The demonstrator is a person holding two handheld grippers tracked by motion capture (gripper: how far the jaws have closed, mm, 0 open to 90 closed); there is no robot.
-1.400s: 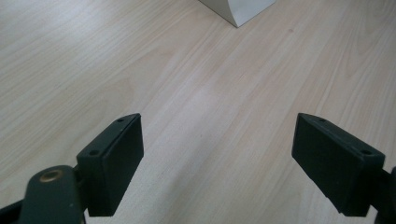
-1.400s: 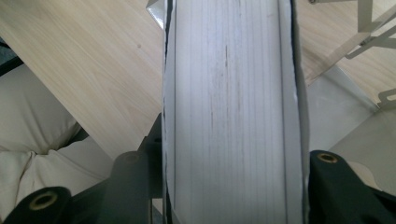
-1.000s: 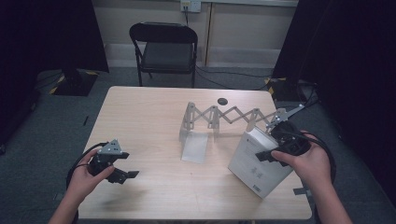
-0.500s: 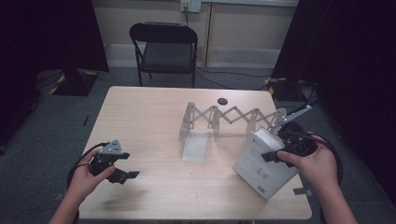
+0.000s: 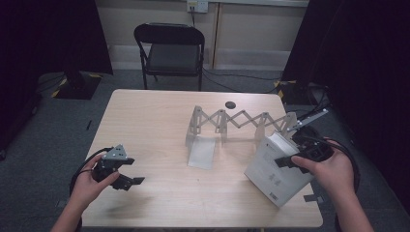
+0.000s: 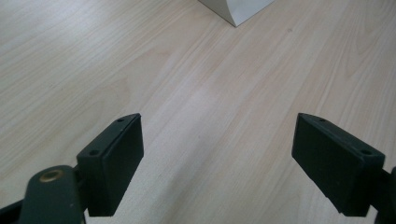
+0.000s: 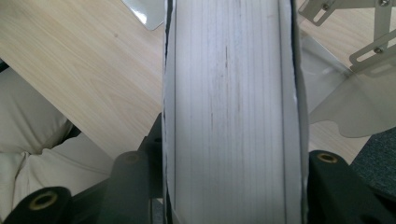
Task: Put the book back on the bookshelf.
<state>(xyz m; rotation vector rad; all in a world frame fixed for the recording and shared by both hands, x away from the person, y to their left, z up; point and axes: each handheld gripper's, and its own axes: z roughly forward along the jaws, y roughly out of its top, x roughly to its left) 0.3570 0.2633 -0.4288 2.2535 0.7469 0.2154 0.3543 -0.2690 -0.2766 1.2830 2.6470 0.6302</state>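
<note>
A thick white book point(image 5: 274, 170) stands tilted on its lower edge at the table's front right. My right gripper point(image 5: 296, 157) is shut on it from the right side. In the right gripper view the book's page edge point(image 7: 229, 107) runs up between the two black jaws of the right gripper point(image 7: 229, 186), which press on both covers. A metal accordion rack point(image 5: 241, 121) stretches across the table just behind the book, and its end plate point(image 7: 336, 107) lies beside the pages. My left gripper point(image 5: 134, 172) hovers open over the front left of the table point(image 5: 159, 121). Bare wood lies between its fingers point(image 6: 114, 158).
A small black round thing point(image 5: 230, 104) lies behind the rack. A black folding chair point(image 5: 171, 48) stands beyond the table's far edge. A pale corner point(image 6: 236, 9) pokes into the top of the left gripper view. A trouser leg point(image 7: 28, 135) is below the table edge.
The right hand and the book have drifted slightly to the right, with the grip unchanged. The left hand has stayed where it was.
</note>
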